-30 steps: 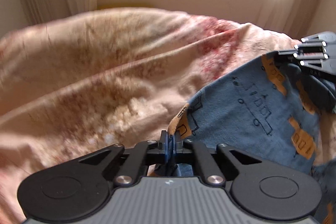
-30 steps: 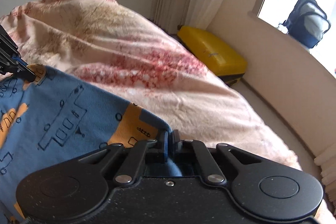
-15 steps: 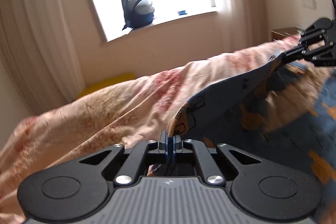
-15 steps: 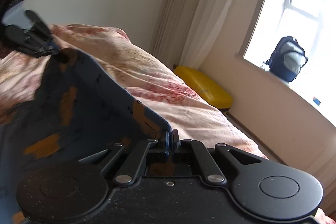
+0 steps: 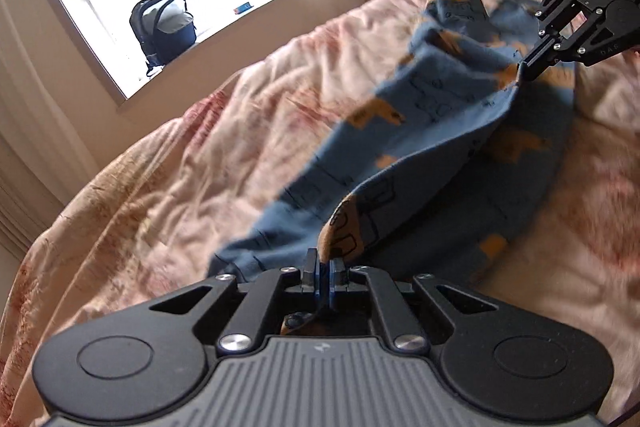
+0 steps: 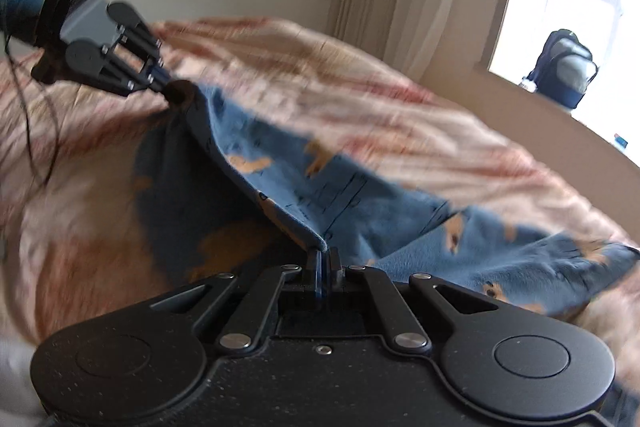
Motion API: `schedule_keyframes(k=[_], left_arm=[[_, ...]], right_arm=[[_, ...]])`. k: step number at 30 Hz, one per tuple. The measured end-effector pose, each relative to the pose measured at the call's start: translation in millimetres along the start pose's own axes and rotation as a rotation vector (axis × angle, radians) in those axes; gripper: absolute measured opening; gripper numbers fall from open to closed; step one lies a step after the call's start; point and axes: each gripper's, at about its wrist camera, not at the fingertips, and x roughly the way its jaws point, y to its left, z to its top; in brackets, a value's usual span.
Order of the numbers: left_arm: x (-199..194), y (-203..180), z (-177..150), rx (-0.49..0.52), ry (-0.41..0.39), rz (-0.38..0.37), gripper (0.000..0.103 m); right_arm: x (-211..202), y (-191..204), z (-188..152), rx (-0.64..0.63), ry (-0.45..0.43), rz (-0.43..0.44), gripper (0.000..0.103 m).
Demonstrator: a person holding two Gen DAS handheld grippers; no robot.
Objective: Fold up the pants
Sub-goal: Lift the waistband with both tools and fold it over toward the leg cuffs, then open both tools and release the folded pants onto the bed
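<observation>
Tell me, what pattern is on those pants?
Blue pants with orange shapes and dark outline drawings, clearest in the left wrist view.

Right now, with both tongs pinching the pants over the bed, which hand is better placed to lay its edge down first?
Probably the left. The left tongs grip the pants low, near the bedspread, with cloth already resting there. The right tongs hold their edge lifted.

Motion blur smears the pants point(image 6: 328, 187) and the bed point(image 6: 100, 247) near the right gripper, so the print on the pants cannot be read there. A small blue item on the windowsill point(image 5: 243, 9) is too small to tell. A sleeve point(image 6: 16, 3) is cut off by the left edge.
</observation>
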Motion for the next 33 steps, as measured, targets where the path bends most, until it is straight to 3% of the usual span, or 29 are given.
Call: schedule_keyframes(k=[6,12,18,22,24,26,27,28,30,33], left_arm=[[-1.2,-11.7,-18.5,-0.019,0.004,0.024,0.004],[-9.0,-18.4,-25.1,0.052,-0.003,0.024,0.004],[-3.7,-24.6,-36.3,0.093,0.025,-0.001,0.005],[-1.5,-27.3,-38.8,0.086,0.038,-0.003,0.012],[-5.1,-22.8,-37.5,0.025,0.046,-0.023,0.025],[-11.4,-15.5,-36.5,-0.069,0.043,-0.034,0.068],[-15.4,-11.9,-36.6,-0.114,0.034,-0.022,0.084],[-20.5,-9.2,-37.2,-0.165,0.021,0.002,0.089],[-29.9,-4.2,-39.0,-0.260,0.002,0.049,0.094],[-33.6,6.1,-45.0,-0.424,0.023,0.070,0.094]], right_arm=[[8.3,11.0,-21.9,0.011,-0.002,0.007,0.001],[-11.7,12.0,-17.5,-0.035,-0.049,0.027,0.000],[-7.5,28.7,-23.3,-0.115,0.020,0.044,0.000],[4.1,30.6,-30.2,-0.110,0.046,0.040,0.001],[3.0,30.2,-29.8,-0.091,0.040,0.037,0.007],[-0.8,27.0,-30.4,-0.053,0.021,0.041,0.015],[-2.3,26.1,-30.8,-0.035,0.010,0.040,0.025],[-4.6,24.6,-31.9,-0.012,-0.001,0.040,0.032],[-10.6,21.5,-34.9,0.033,-0.024,0.033,0.061],[-17.2,17.7,-37.9,0.090,-0.054,0.009,0.078]])
